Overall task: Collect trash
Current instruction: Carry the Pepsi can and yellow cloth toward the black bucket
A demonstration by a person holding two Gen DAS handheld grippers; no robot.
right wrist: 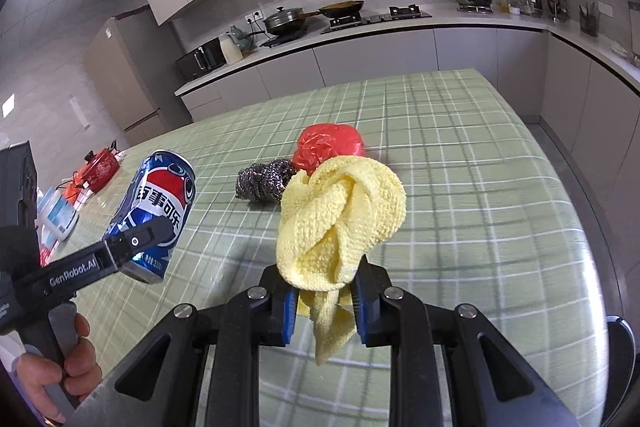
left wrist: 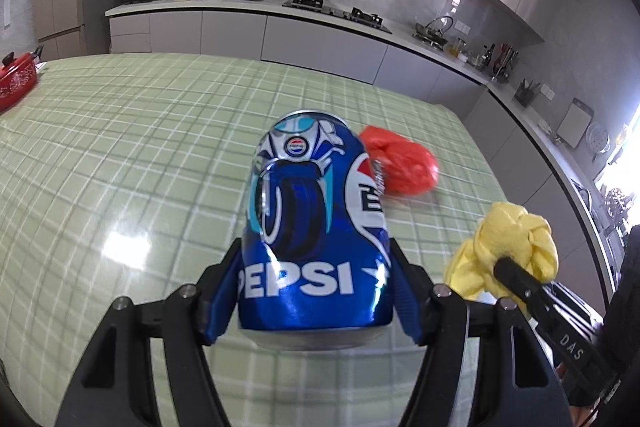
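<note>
My left gripper [left wrist: 316, 263] is shut on a blue Pepsi can [left wrist: 316, 227] and holds it above the green checked table [left wrist: 120, 147]. The can also shows in the right wrist view [right wrist: 158, 215], with the left gripper [right wrist: 136, 243] around it. My right gripper [right wrist: 326, 279] is shut on a crumpled yellow cloth [right wrist: 340, 215], lifted off the table; the cloth also shows in the left wrist view [left wrist: 508, 247]. A crumpled red plastic bag [right wrist: 328, 145] and a steel wool scourer [right wrist: 264, 181] lie on the table beyond the cloth. The bag shows behind the can [left wrist: 404, 163].
A red pot [right wrist: 100, 167] and white boxes [right wrist: 56, 219] stand at the table's left side; the pot also shows in the left wrist view [left wrist: 16, 79]. A kitchen counter [right wrist: 400, 25] with pans and a stove runs behind the table.
</note>
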